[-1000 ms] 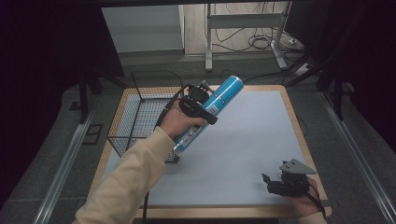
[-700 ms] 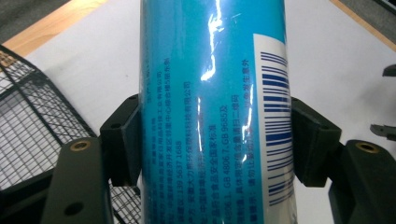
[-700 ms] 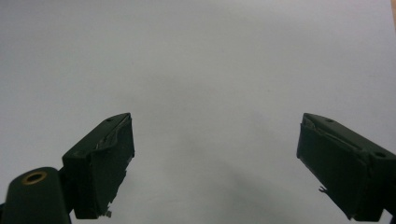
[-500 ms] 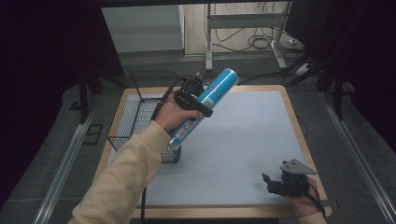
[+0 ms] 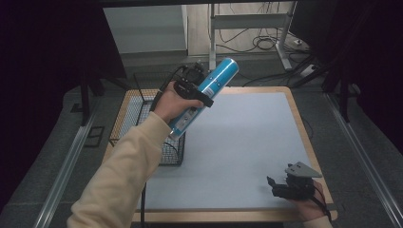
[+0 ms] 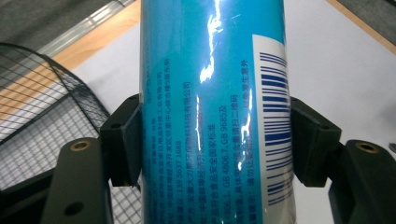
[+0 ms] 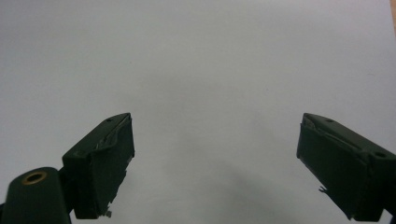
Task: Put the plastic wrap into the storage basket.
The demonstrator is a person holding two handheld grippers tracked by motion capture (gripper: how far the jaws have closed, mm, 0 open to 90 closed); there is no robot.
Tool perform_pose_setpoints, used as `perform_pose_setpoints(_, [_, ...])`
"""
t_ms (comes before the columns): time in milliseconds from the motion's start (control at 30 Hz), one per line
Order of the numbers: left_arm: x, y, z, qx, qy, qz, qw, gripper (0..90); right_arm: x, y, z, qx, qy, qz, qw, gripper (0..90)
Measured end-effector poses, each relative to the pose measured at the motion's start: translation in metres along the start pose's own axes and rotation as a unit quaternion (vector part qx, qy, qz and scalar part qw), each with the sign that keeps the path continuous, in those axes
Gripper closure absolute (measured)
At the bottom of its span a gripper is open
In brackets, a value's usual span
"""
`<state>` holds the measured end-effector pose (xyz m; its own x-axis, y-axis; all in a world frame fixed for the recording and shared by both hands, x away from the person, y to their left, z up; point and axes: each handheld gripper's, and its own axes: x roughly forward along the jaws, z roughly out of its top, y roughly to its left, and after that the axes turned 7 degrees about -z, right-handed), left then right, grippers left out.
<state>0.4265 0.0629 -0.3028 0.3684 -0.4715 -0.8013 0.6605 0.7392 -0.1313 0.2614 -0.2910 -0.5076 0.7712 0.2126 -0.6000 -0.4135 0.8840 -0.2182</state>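
The left gripper [image 5: 194,91] clamps a blue can [image 5: 205,95] across its middle, holding it tilted in the air above the wire basket's [image 5: 138,116] right edge, its top end leaning away beyond the far edge of the table [image 5: 247,142]. The right gripper [image 5: 278,186] rests near the table's front right corner, far from the basket, jaws spread wide and holding nothing.
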Motion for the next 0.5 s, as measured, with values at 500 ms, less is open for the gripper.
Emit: perform_pose_setpoints(500, [0.004, 0.040, 0.000, -0.028, 0.005, 0.032, 0.9991, 31.3, 0.001, 0.000, 0.000, 0.002, 0.000, -0.003, 1.0000, 11.3])
